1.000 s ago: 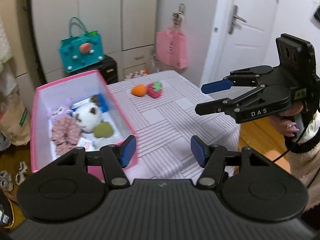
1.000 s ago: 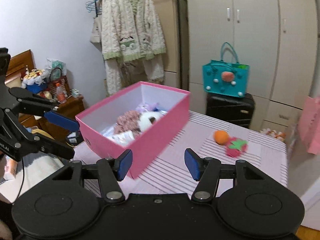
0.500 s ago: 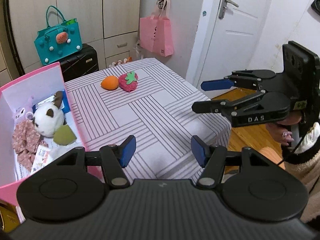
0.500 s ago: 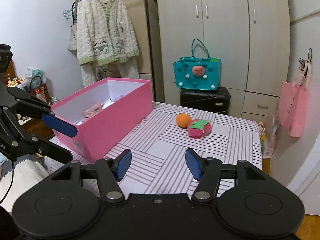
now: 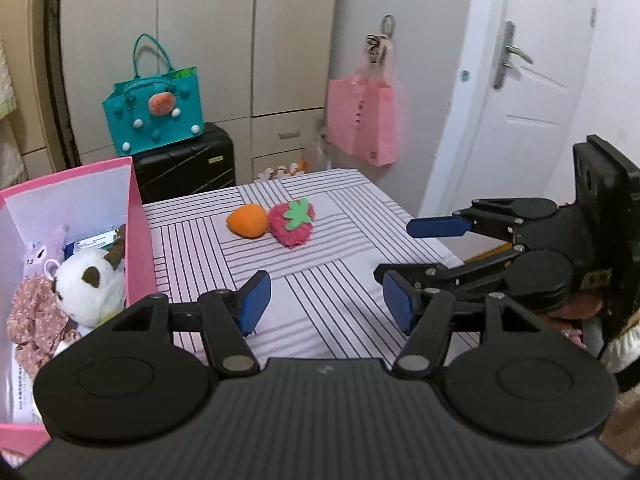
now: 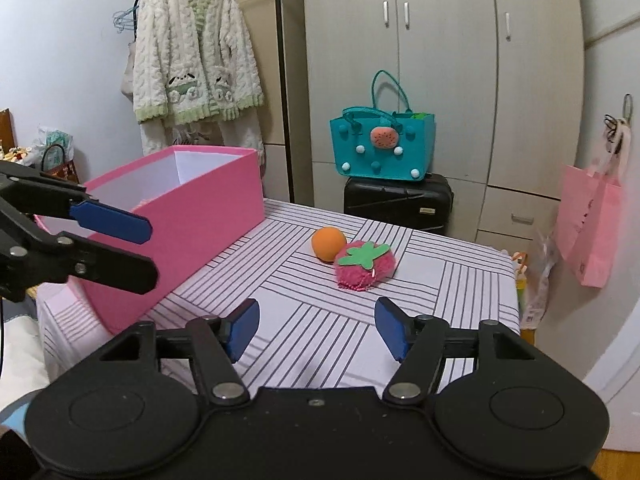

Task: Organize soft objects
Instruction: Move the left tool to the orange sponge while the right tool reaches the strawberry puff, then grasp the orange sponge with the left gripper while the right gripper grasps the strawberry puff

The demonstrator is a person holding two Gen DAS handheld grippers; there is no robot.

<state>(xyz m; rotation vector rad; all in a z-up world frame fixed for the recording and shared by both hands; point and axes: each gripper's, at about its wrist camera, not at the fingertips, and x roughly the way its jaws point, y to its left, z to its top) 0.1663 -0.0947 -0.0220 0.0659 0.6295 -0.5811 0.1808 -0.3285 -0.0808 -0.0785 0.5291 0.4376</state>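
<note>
**Grippers wide and empty over striped table, two plush fruits still outside pink box**

Left gripper (image 5: 326, 300): jaws spread wide, nothing between the blue pads, hovering above the striped tablecloth (image 5: 320, 280) near its front edge. Also seen from the right wrist view at the left border (image 6: 120, 240), fingers parted there too, just in front of the box's near corner.

Right gripper (image 6: 316, 330): likewise spread wide, holding nothing, aimed across the table toward the fruits. Visible from the left wrist view at the right side (image 5: 412, 252), held in a hand (image 5: 572, 316), blue pads apart.

Orange plush ball (image 5: 247, 221) and pink plush strawberry (image 5: 291, 225) with green felt leaf: lying on the cloth toward the far half of the table, touching each other, ball on the box side. Well apart from both grippers.

Pink box (image 5: 138, 232): open-topped, standing on the left part of the table. Inside: white plush animal (image 5: 90, 286) with brown patches, small purple plush (image 5: 38, 256), floral fabric piece (image 5: 34, 320), some printed packets at the bottom.

Behind the table: teal felt bag (image 6: 382, 146) on a black suitcase (image 6: 396, 200), pink paper bag (image 6: 588, 224) hanging from a hook, white wardrobe doors, fluffy cream cardigan (image 6: 192, 52) on a hanger.
</note>
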